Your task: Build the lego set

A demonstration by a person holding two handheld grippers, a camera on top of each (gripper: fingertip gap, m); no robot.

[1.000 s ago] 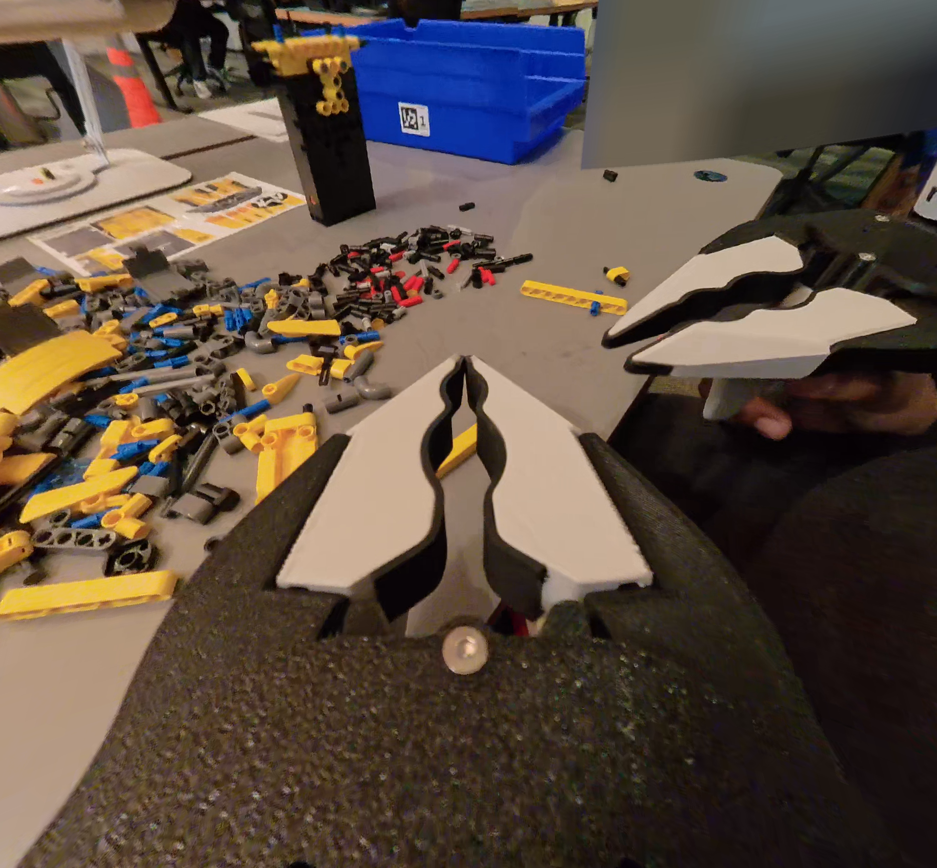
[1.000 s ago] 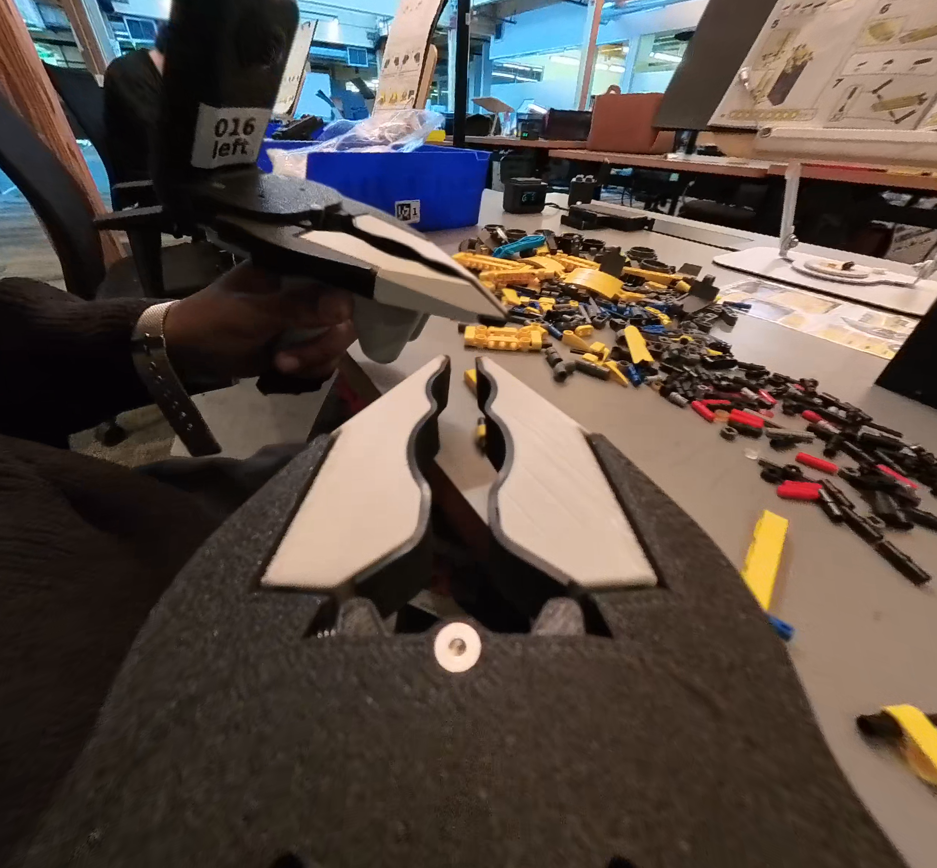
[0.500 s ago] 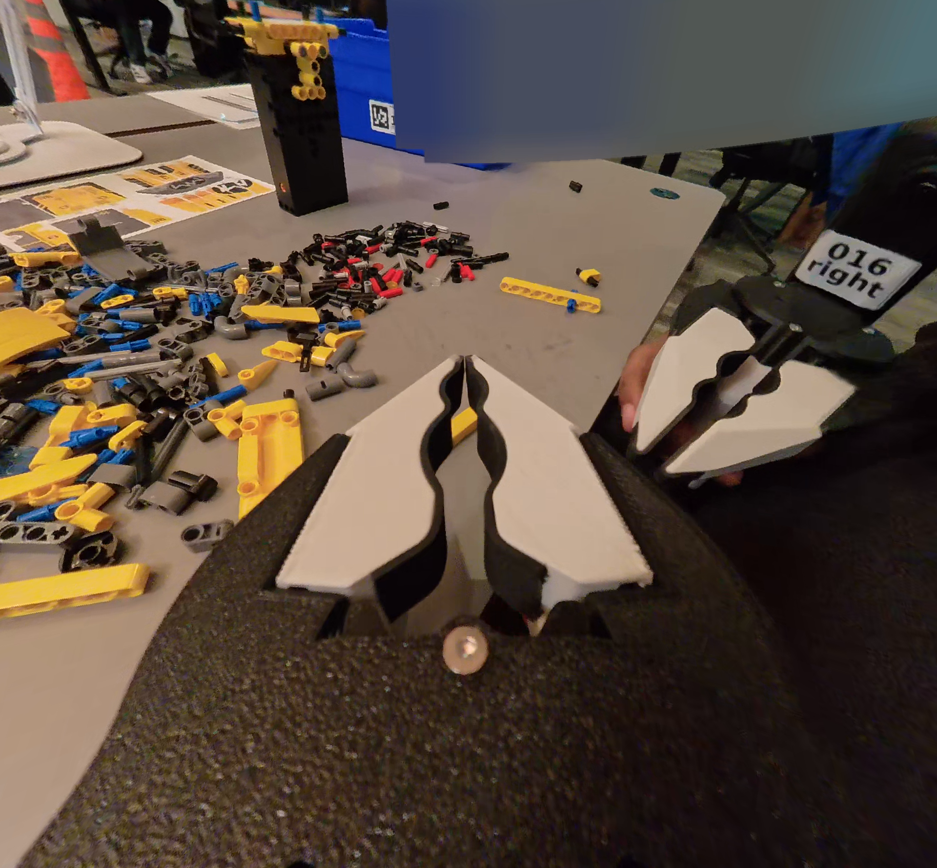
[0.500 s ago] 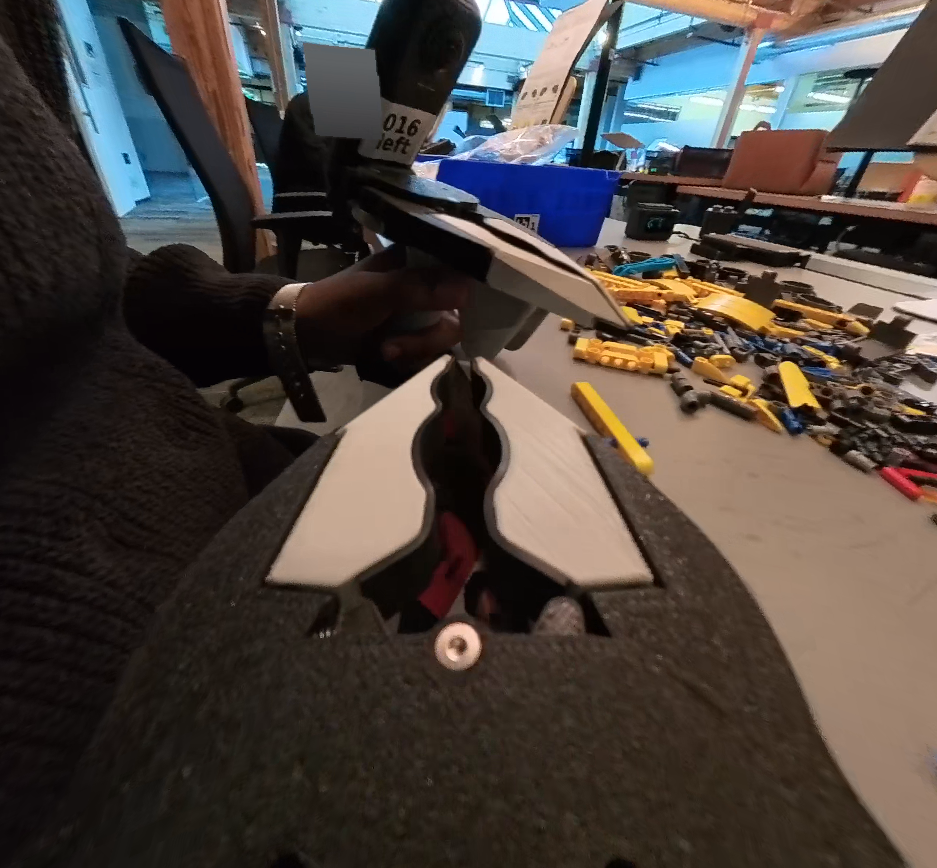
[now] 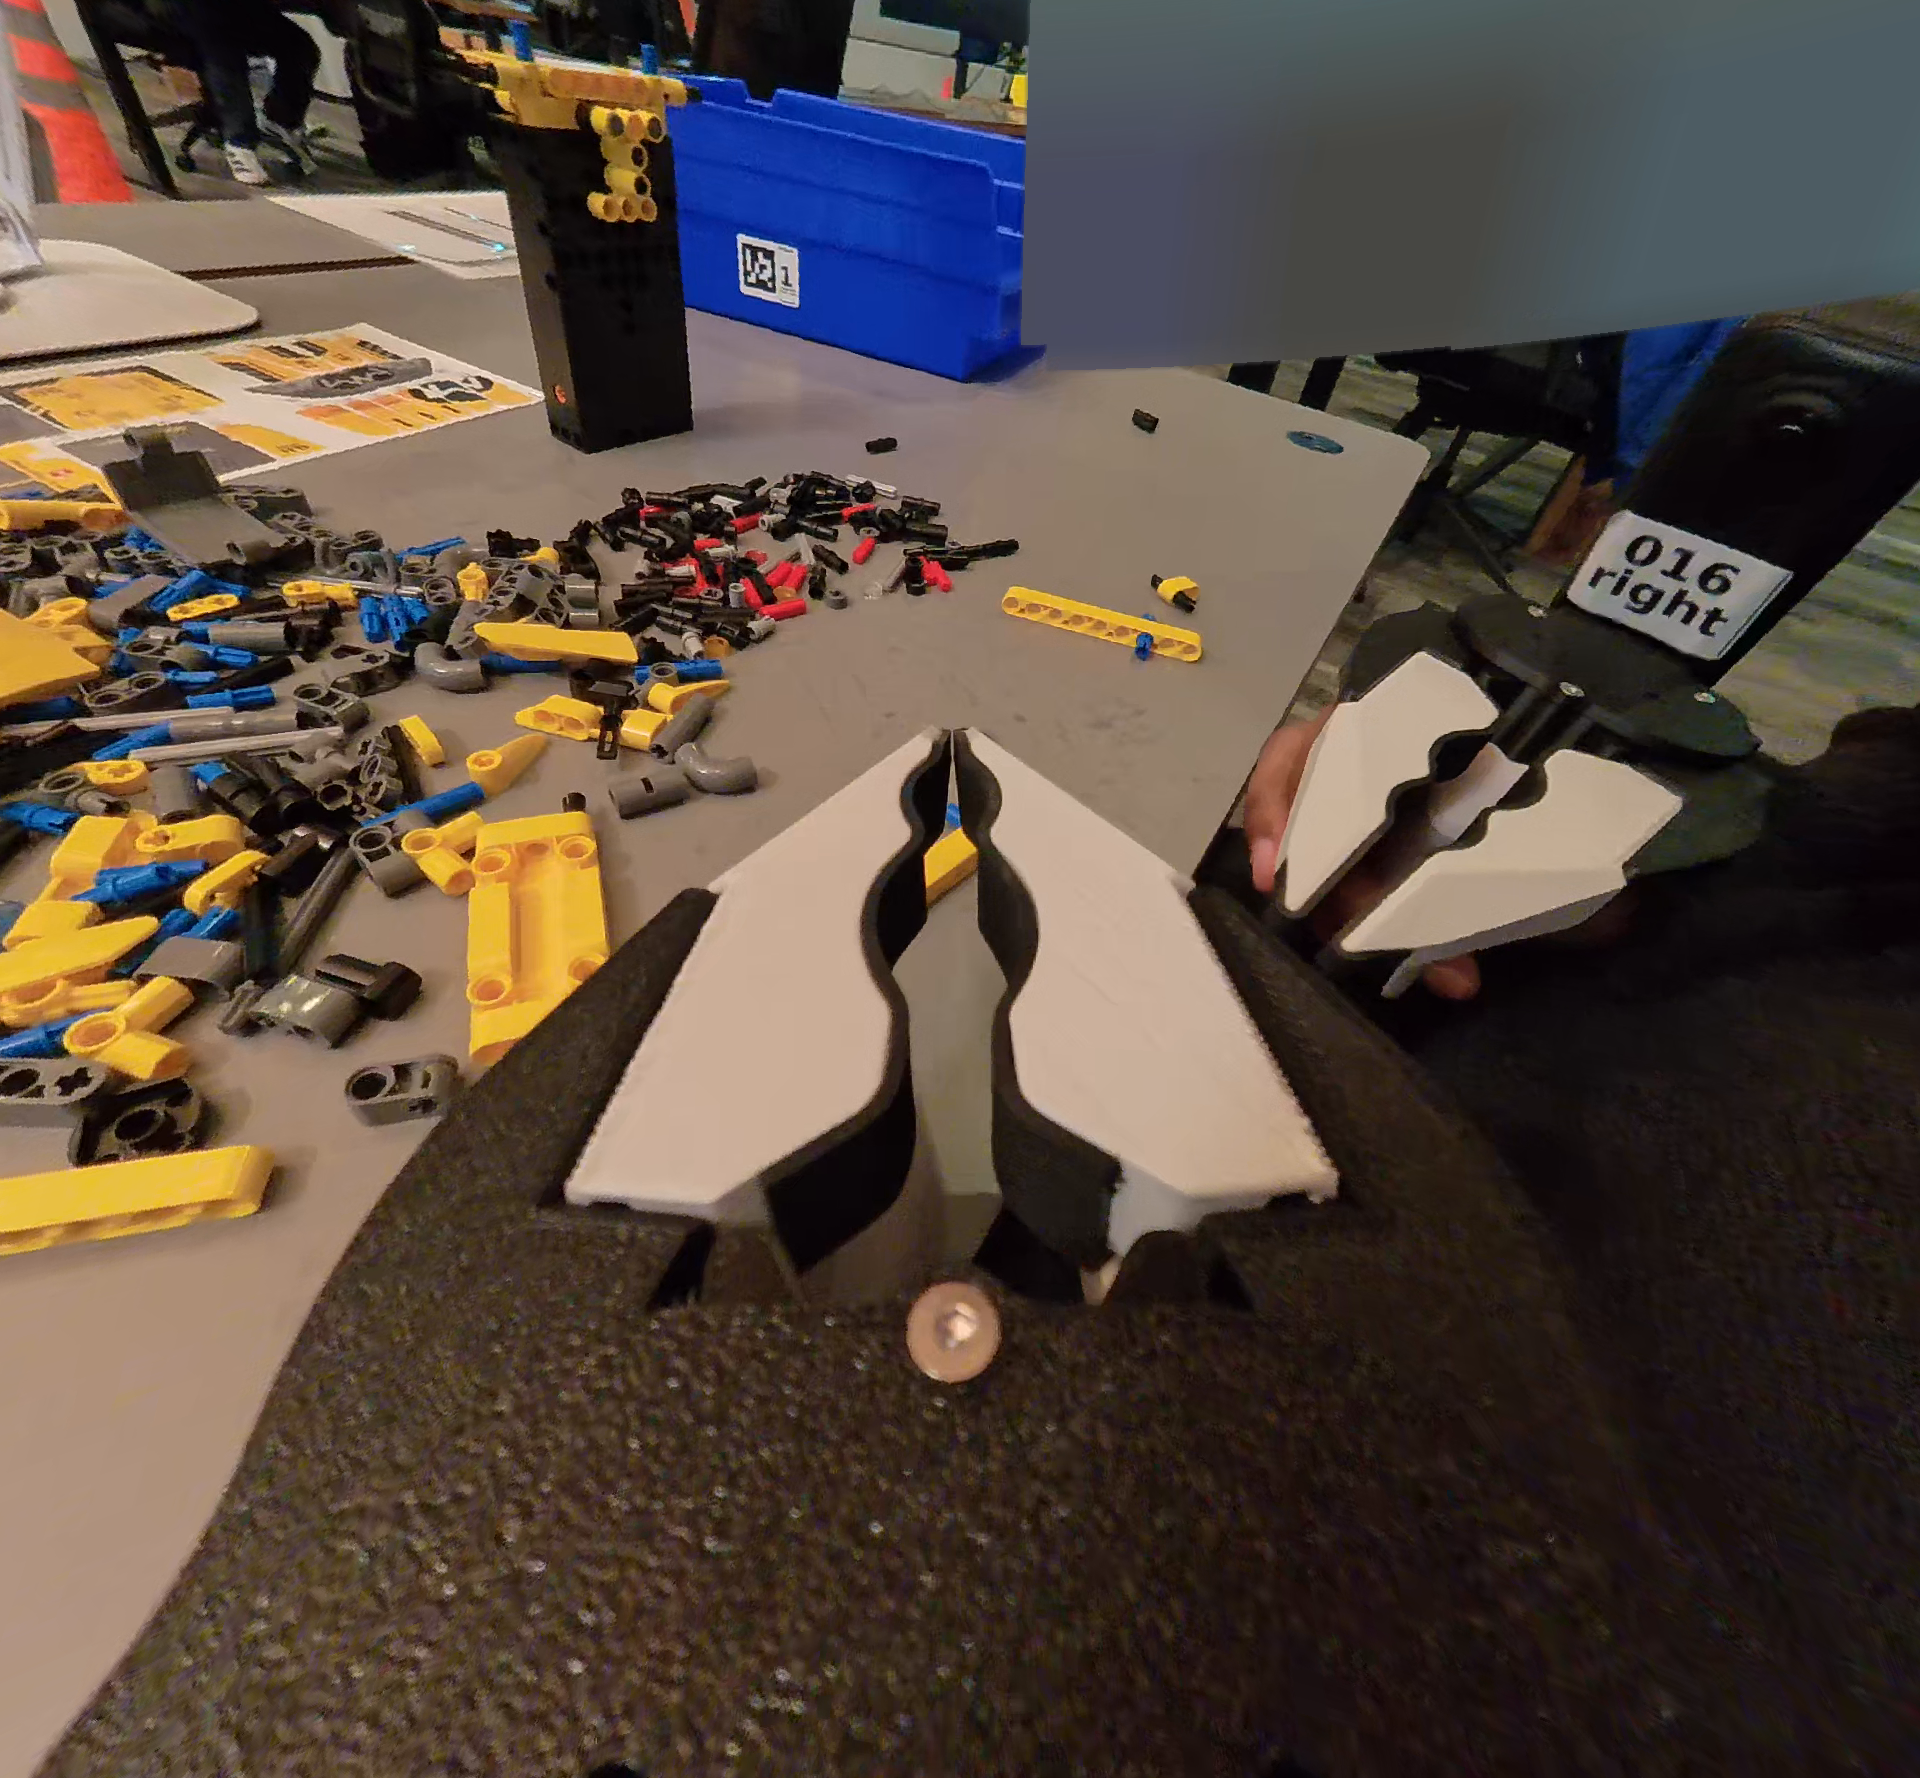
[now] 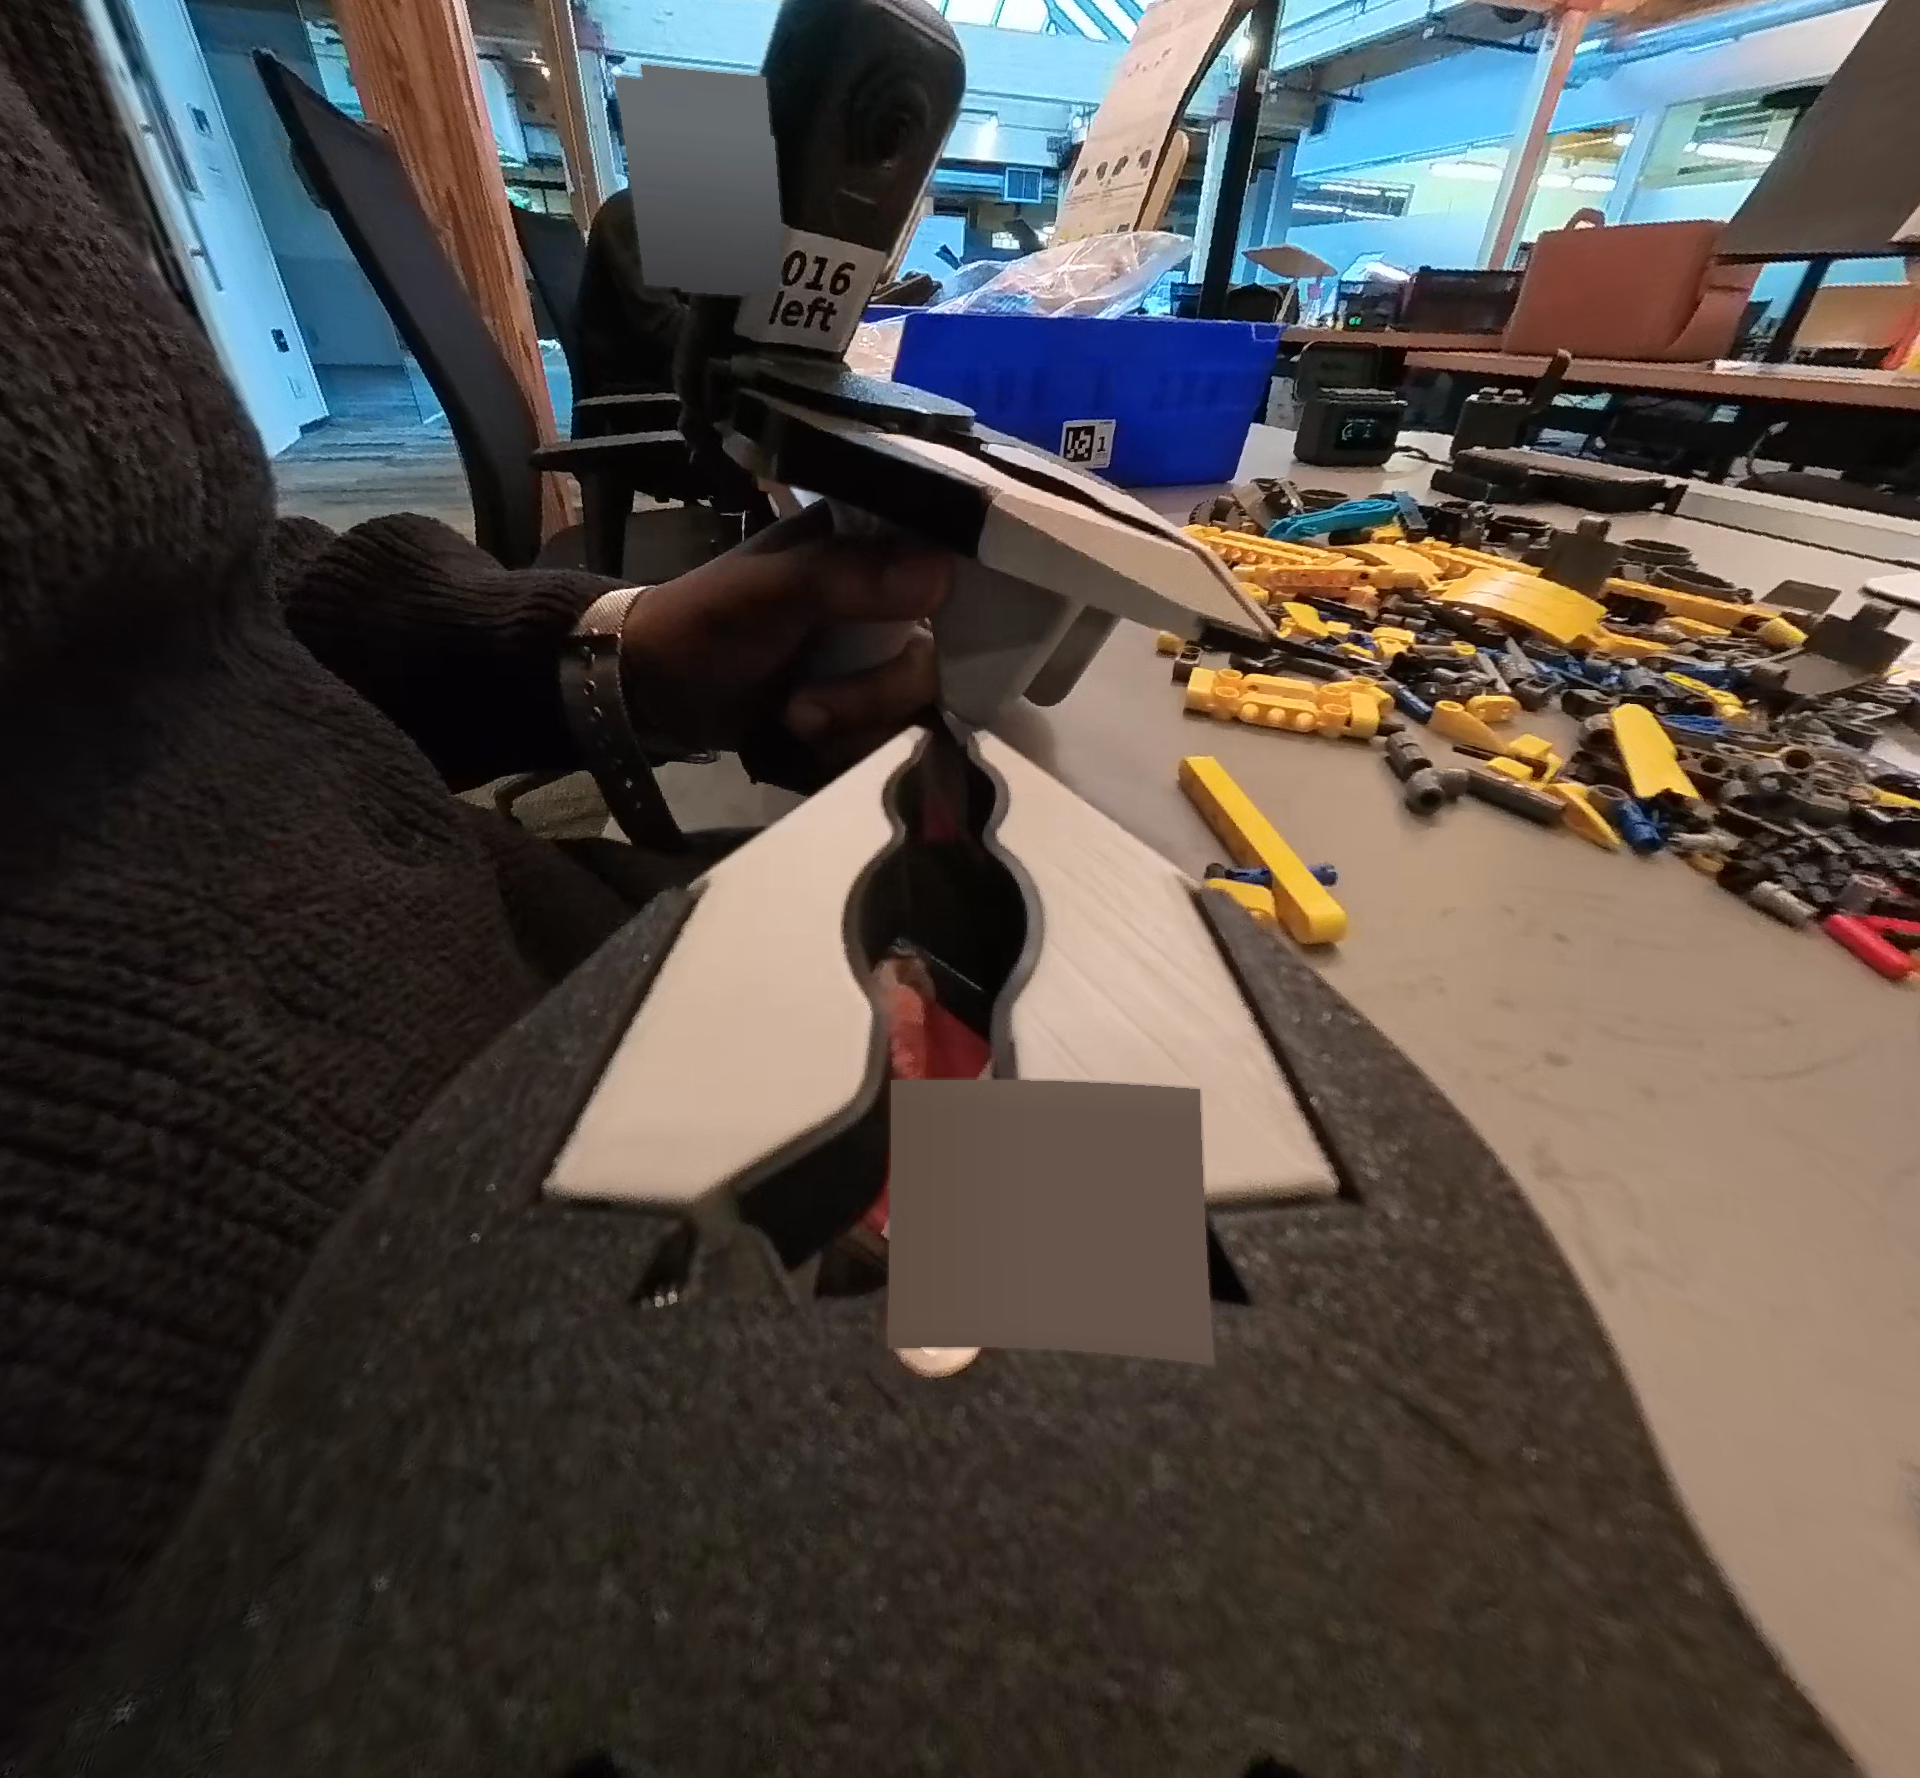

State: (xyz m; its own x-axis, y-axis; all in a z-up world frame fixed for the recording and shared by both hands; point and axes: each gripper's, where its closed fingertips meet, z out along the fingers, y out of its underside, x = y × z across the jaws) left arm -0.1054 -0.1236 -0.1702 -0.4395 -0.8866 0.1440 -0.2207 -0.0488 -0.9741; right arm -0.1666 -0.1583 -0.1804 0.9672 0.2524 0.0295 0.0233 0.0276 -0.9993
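My left gripper point(image 5: 951, 736) is shut and empty, low over the grey table point(image 5: 1039, 502) near its front edge, at the edge of a pile of small yellow, black, blue and red building pieces point(image 5: 312, 741). It also shows in the right wrist view point(image 6: 1247, 627), held by a hand in a dark sleeve. My right gripper point(image 6: 948, 736) is shut and empty, off the table's edge, pointing at that hand. It shows at the right in the left wrist view point(image 5: 1320, 928). A long yellow beam point(image 5: 1101, 624) with a blue pin lies between them, also in the right wrist view point(image 6: 1262, 845).
A black block tower point(image 5: 608, 294) topped with a yellow assembly stands at the back. A blue bin point(image 5: 862, 242) is behind it, also in the right wrist view point(image 6: 1081, 398). Printed sheets point(image 5: 260, 388) lie at the back left. An office chair point(image 6: 416, 294) stands beyond the hand. To the black block tower point(image 5: 608, 294): left tips about 25 centimetres, right tips about 30 centimetres.
My right gripper has swung left off the table's edge toward the left hand, and its jaws have gone from slightly apart to shut. My left gripper has stayed shut and barely moved.
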